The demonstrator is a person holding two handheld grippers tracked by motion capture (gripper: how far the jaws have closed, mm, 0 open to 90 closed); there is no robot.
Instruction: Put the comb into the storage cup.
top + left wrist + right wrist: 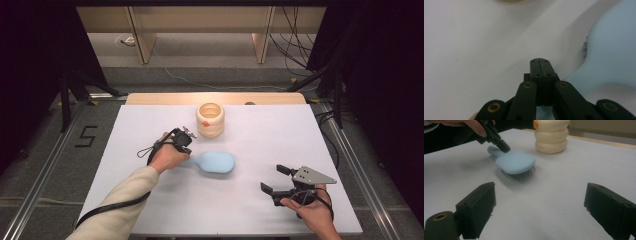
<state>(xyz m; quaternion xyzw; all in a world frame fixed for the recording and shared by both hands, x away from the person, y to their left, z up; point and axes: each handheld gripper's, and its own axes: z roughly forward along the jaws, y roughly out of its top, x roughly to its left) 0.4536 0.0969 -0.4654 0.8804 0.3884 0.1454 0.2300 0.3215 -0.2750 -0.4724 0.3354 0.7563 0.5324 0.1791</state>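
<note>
Jaws: left gripper (541,65) closed beside blue brush (216,163); right gripper (277,178) wide; white table (240,210), grey floor (45,165).

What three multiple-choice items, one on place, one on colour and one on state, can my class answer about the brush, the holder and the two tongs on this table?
1. Where does the ribbed holder stand?
A. beyond the brush
B. on the brush
C. at the table's near edge

2. What colour is the brush?
A. red
B. pale blue
C. black

3. How do the right tongs stand?
A. closed on the brush
B. closed on the holder
C. open, nothing between them

Answers: 1 A, the high view shows it farther up the table than the brush. 2 B, its back is pale blue. 3 C, the right gripper view shows the jaws wide apart over bare table.
</note>
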